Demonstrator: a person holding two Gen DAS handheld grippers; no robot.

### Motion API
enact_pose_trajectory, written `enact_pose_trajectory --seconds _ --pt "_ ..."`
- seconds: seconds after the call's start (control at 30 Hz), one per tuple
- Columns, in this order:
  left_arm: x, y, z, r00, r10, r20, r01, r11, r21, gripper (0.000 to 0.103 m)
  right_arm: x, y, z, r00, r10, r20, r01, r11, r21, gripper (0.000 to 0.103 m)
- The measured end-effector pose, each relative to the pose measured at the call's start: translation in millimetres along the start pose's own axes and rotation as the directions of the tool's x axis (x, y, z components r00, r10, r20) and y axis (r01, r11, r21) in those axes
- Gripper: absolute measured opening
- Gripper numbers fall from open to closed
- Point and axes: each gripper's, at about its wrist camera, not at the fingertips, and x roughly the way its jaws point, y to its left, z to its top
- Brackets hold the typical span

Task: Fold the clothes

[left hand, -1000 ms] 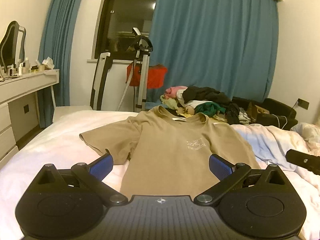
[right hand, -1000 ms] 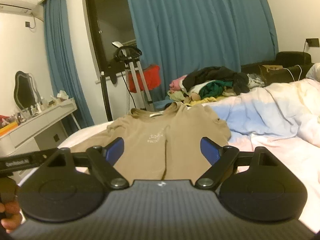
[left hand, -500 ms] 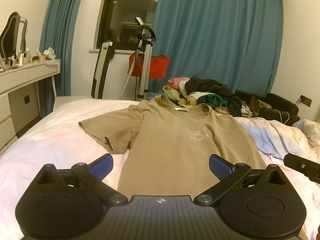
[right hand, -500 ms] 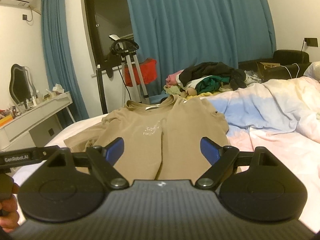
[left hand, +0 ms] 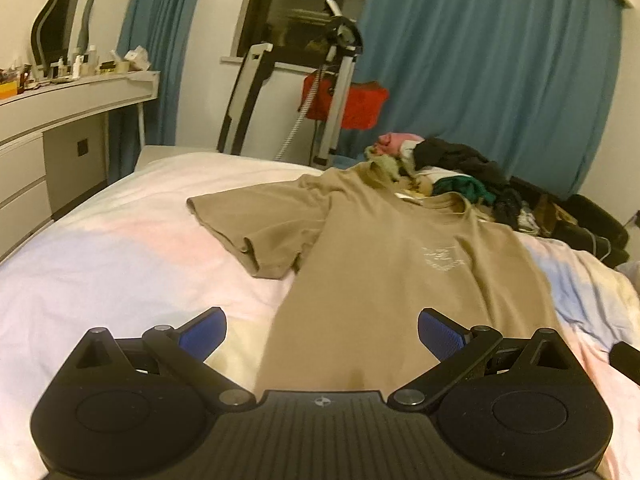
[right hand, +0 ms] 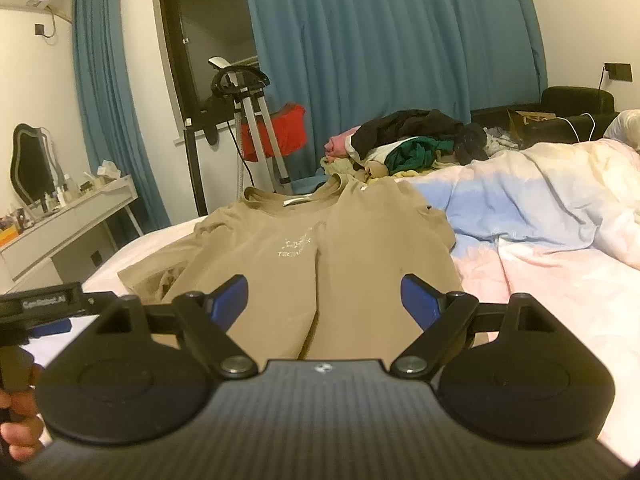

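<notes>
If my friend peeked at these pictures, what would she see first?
Probably the big tan T-shirt lying flat in the middle of the bed, with a small white print on its chest. Right up close, the left tool and the right tool both stand wide open, empty, pointing at the shirt. Behind it sits a messy pile of clothes before blue curtains.

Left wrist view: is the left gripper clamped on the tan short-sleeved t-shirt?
No, the left gripper is open above the tan short-sleeved t-shirt, gripping nothing.

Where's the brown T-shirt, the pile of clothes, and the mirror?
brown T-shirt (left hand: pixel 384 280), left wrist view, on its chest.
pile of clothes (right hand: pixel 412 132), right wrist view, on the black garment on top.
mirror (left hand: pixel 60 28), left wrist view, on its glass.
</notes>
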Motion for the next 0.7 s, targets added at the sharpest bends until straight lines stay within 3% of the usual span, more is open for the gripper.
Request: enact_pose_trajectory --seconds 0.3,0.47,0.7 --pt "41.8 14.4 12.3 0.998 0.022 -0.062 -0.024 0.999 -0.045 0.102 13.0 -2.4 -4.5 1.0 -0.025 -0.011 0.025 1.0 -0.004 0.085" --pt "77.7 39.2 25.4 0.996 0.067 -0.058 -0.07 0.996 -0.053 0.102 25.5 -5.0 -8.4 0.999 -0.038 -0.028 0.038 0.999 0.008 0.085" --pt "117.5 81.0 37.4 0.996 0.065 -0.059 -0.078 0.965 -0.252 0.102 42.3 -5.9 -14.4 0.997 -0.066 -0.038 0.066 0.998 0.006 0.085"
